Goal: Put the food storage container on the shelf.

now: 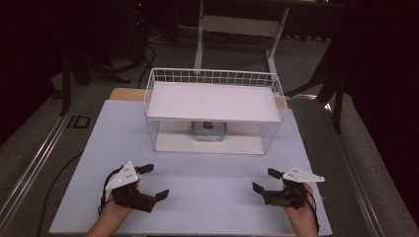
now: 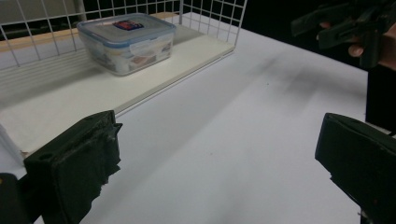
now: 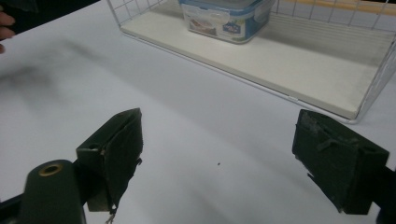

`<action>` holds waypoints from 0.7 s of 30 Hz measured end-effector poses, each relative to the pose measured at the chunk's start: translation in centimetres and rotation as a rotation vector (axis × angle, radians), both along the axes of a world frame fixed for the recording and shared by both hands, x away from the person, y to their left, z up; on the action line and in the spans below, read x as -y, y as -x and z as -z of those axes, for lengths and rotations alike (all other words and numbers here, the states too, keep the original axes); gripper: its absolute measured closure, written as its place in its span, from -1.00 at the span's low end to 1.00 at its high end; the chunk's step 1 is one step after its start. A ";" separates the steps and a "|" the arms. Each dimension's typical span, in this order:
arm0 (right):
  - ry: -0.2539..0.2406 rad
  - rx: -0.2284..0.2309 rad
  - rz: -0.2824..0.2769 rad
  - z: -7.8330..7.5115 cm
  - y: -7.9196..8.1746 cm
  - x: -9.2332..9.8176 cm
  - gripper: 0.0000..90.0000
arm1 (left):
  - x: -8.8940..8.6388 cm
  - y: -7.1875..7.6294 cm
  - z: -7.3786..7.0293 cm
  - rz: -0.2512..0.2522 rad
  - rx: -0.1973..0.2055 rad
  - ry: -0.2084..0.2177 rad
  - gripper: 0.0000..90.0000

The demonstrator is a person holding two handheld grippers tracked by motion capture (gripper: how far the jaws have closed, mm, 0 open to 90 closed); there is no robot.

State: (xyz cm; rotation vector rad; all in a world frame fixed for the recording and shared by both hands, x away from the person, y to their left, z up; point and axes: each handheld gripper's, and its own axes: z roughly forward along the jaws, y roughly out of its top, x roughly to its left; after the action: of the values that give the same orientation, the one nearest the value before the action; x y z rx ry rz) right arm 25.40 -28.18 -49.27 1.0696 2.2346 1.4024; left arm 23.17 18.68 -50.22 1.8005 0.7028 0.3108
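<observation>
One box (image 1: 209,131), clear plastic with a blue-rimmed lid and a small label on top, sits on the lower shelf (image 1: 173,142) of a white wire rack (image 1: 213,77), near the middle and toward the back. In the left gripper view the box (image 2: 127,42) stands flat and upright on the cream shelf board (image 2: 70,98); in the right gripper view the box (image 3: 226,18) is seen at the far edge of the board (image 3: 299,70). The rack has two shelves, the upper (image 1: 212,102) bare.

Both grippers are well apart from the box, on the near side of the white table (image 1: 207,168). The left gripper (image 1: 154,181) is held low over the table by a hand (image 1: 112,210) coming in from the bottom edge, jaws pointing right and a little forward, spread wide with nothing between them. The right gripper (image 1: 266,179) is held the same way by the other hand (image 1: 301,213), its jaws pointing left toward the table's middle, also spread wide and holding nothing. The two grippers face each other across bare tabletop, each carrying one grey triangular plate.
</observation>
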 end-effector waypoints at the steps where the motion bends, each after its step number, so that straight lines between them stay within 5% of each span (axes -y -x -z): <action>1: 0.008 0.005 -0.006 0.1 0.1 0.1 -0.64 | 0.0 0.0 0.1 0.000 -0.001 0.005 -0.98; 8: -0.010 0.038 -0.005 0.3 0.8 0.8 -0.64 | -0.3 0.0 0.5 -0.011 0.007 0.055 -0.98; 12: 0.030 0.054 -0.012 0.7 0.9 0.8 -0.64 | -0.1 0.0 0.0 -0.028 0.021 0.077 -0.98; 17: 0.043 0.058 -0.013 1.2 0.7 0.9 -0.65 | 0.1 0.5 -0.1 -0.054 0.052 0.032 -0.98; 21: 0.025 0.045 0.006 1.4 0.3 1.4 -0.65 | 0.1 0.6 -0.1 -0.058 0.058 0.041 -0.98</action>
State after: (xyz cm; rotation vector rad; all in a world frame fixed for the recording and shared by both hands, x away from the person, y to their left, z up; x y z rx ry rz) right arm 25.06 -29.57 -50.67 1.0259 2.2096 1.3792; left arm 22.53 18.54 -50.07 1.7280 0.7168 0.3829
